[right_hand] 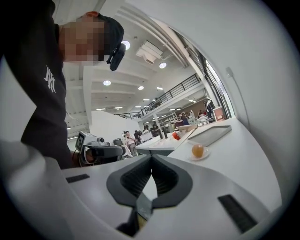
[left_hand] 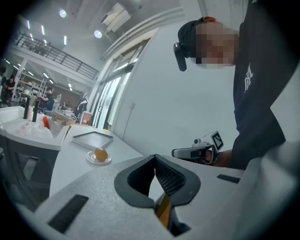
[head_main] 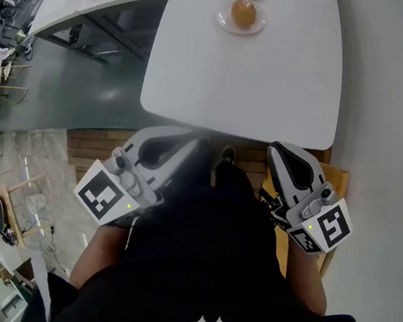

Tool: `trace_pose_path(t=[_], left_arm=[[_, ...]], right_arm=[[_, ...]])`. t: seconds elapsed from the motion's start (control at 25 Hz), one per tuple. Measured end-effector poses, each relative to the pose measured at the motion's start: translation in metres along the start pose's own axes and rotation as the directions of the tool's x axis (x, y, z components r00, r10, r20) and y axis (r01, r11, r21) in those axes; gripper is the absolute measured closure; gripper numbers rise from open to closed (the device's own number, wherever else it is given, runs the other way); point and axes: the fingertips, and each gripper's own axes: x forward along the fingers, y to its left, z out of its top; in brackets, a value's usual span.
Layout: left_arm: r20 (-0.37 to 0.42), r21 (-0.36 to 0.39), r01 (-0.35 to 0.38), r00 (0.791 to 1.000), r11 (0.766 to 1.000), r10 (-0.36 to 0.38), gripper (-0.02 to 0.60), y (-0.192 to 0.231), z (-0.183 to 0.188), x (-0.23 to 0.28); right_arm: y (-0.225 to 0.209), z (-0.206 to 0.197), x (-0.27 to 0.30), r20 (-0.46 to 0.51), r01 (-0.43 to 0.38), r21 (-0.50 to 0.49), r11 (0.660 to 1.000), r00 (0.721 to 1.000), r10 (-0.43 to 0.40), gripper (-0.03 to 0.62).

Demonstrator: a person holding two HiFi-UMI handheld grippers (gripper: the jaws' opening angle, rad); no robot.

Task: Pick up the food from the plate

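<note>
A person is holding the left gripper (left_hand: 154, 164) and the right gripper (right_hand: 151, 163) low at the waist, each with its jaws pressed together on nothing. The round orange food (head_main: 243, 12) is sitting on a small white plate (head_main: 223, 21) toward the far side of the white desk (head_main: 264, 85), near a flat tray (left_hand: 92, 138) and well apart from both grippers.

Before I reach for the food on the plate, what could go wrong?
Both the left gripper and the right gripper are shut; shut fingers would push the food instead of taking it. The food is round and could roll off its small plate. The plate stands far across the table, a long reach.
</note>
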Motion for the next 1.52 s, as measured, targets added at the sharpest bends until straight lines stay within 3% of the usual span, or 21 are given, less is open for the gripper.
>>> trace_pose_path(t=[0.16, 0.48, 1.0, 1.28, 1.52], left_arm=[[0.021, -0.035, 0.0, 1.0, 0.999, 0.001, 0.574, 0.032, 0.002, -0.004], [0.015, -0.061, 0.123, 0.992, 0.99, -0.123, 0.574, 0.084, -0.009, -0.02], [0.067, -0.062, 0.229, 0.972, 0.972, -0.225, 0.574, 0.101, -0.004, -0.006], [0.039, -0.076, 0.234, 0.972, 0.969, -0.232, 0.574, 0.11, -0.005, 0.005], [0.018, -0.065, 0.202, 0.979, 0.977, -0.201, 0.574, 0.145, 0.002, 0.024]], right_arm=[[0.009, 0.002, 0.031, -0.029, 0.023, -0.012, 1.0, 0.999, -0.023, 0.591], [0.018, 0.016, 0.081, -0.062, 0.093, -0.125, 0.988, 0.993, -0.101, 0.591], [0.013, 0.033, 0.085, -0.075, 0.186, -0.183, 0.965, 0.976, -0.202, 0.591], [-0.004, 0.032, 0.105, -0.082, 0.152, -0.176, 0.973, 0.982, -0.168, 0.591], [-0.033, 0.045, 0.136, -0.068, 0.12, -0.189, 0.975, 0.989, -0.135, 0.591]])
